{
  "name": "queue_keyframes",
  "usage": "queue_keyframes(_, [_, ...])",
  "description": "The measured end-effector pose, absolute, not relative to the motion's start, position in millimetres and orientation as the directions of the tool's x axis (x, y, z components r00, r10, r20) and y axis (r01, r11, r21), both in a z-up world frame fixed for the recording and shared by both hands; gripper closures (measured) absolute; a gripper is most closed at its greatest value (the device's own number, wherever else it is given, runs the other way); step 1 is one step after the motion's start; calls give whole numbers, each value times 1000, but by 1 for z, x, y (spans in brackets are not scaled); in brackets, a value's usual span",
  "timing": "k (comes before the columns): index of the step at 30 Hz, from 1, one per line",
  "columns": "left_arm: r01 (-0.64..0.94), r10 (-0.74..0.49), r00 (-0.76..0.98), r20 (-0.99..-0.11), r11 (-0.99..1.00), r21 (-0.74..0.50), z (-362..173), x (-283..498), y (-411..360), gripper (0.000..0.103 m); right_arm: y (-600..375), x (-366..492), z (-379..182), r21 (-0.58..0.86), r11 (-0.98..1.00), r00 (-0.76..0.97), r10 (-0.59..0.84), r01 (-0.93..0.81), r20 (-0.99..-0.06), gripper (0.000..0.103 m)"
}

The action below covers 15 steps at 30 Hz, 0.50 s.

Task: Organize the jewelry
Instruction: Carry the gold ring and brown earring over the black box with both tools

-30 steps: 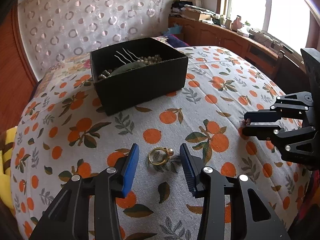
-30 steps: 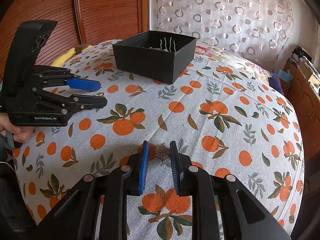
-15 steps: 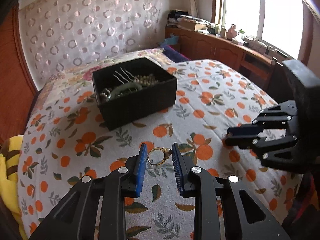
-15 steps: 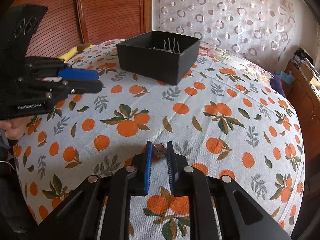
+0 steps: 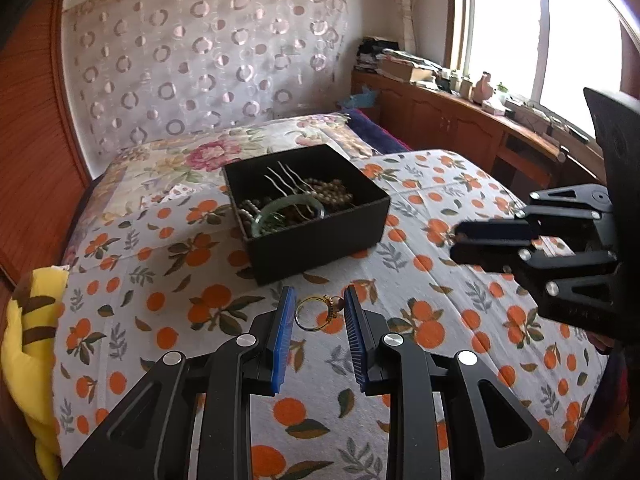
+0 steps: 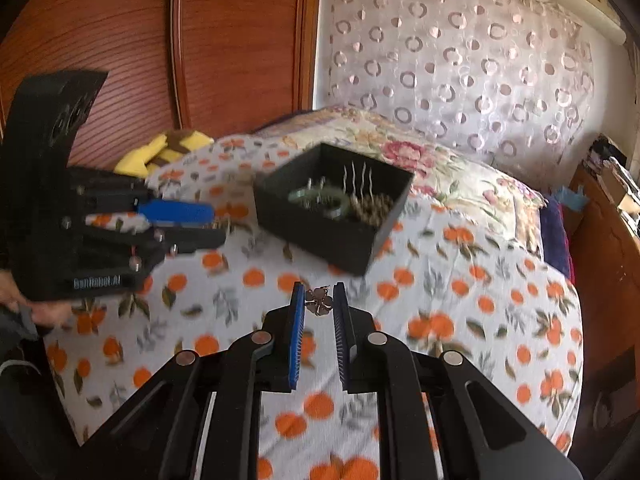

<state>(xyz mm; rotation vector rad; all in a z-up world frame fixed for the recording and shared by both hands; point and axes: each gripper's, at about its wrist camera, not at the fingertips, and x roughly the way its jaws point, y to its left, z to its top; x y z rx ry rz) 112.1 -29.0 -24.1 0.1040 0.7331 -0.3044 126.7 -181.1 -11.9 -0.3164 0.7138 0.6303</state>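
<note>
My left gripper (image 5: 319, 312) is shut on a gold ring with a small pearl (image 5: 316, 313) and holds it above the bed, in front of the black box (image 5: 320, 236). The box holds a green bangle (image 5: 294, 210), beads and wavy hairpins. My right gripper (image 6: 319, 302) is shut on a small flower-shaped brooch (image 6: 319, 301) and holds it above the bed, near the box (image 6: 320, 236). Each gripper shows in the other view: the right one (image 5: 458, 242) to the right of the box, the left one (image 6: 218, 226) to its left.
An orange-patterned cloth (image 5: 460, 320) covers the bed. A yellow striped pillow (image 5: 24, 344) lies at the left edge. A wooden wardrobe (image 6: 160, 40) stands behind the bed, a wooden cabinet with clutter (image 5: 460, 112) under the window.
Both grippers closed on their pieces, the ring and the brooch, lifted them off the cloth and moved toward the black box.
</note>
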Motion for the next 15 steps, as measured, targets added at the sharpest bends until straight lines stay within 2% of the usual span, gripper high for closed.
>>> queue_keyframes(7, [277,-229,720,-655,960,-31,-17,116,-16,79,-160,165,1,-25,787,596,446,-617,-668,87])
queue_keyframes(15, [257,-224,731,-644,965,-44,-12,123,-7,79,-152,205,-2,24,814,585,437,-580,-683,87])
